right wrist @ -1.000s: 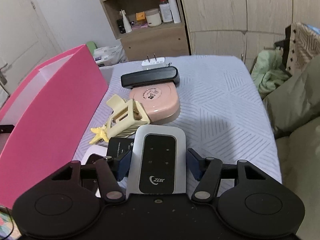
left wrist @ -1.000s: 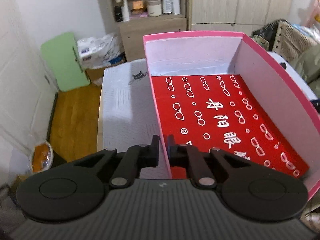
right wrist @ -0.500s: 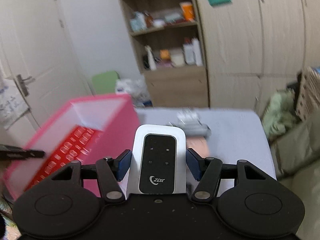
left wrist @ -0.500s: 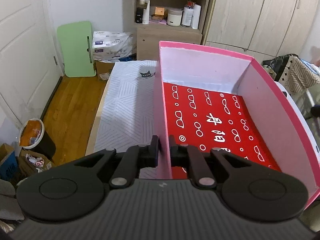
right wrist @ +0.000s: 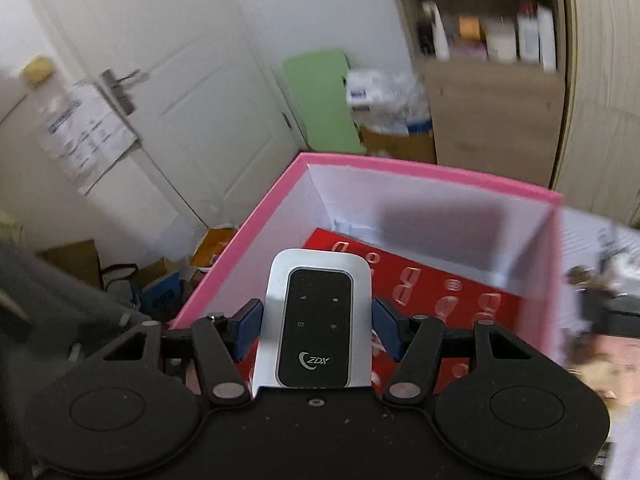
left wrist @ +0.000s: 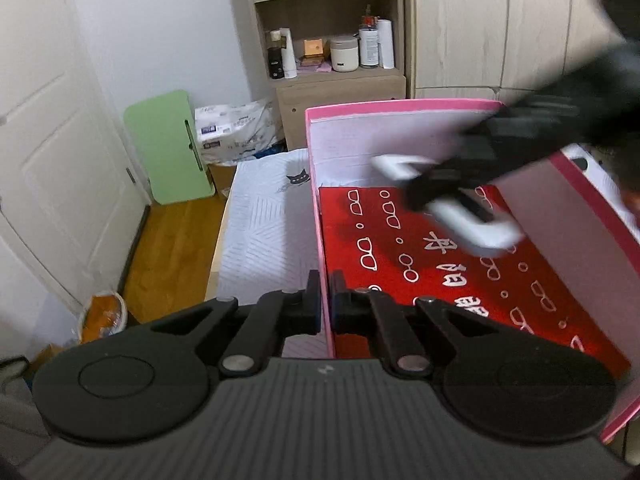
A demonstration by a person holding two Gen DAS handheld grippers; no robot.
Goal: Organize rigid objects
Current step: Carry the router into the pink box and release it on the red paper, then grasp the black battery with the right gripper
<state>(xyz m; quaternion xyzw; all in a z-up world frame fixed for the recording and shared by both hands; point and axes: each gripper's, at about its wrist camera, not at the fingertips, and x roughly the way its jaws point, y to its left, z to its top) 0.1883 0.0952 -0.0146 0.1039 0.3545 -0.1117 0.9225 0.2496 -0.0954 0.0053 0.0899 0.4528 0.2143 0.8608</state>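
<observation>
A pink box point(left wrist: 400, 105) with a red printed floor point(left wrist: 432, 280) stands on the bed. My left gripper point(left wrist: 325, 312) is shut on the box's near left wall. My right gripper point(right wrist: 318, 322) is shut on a white and black pocket router point(right wrist: 316, 320) and holds it above the box's floor point(right wrist: 440, 292). In the left wrist view the right gripper point(left wrist: 452, 192) and the router point(left wrist: 476, 228) show blurred inside the box, a little above the floor.
The bed's grey patterned cover point(left wrist: 264, 232) lies left of the box. A shelf unit point(left wrist: 332, 40), a green folded board point(left wrist: 168, 148), a white door point(left wrist: 52, 160) and wood floor point(left wrist: 172, 248) lie beyond. Other items point(right wrist: 600, 320) sit blurred right of the box.
My right gripper has lifted the router from the pile on the bed and carried it left over the box rim. My left gripper has kept its hold on the wall.
</observation>
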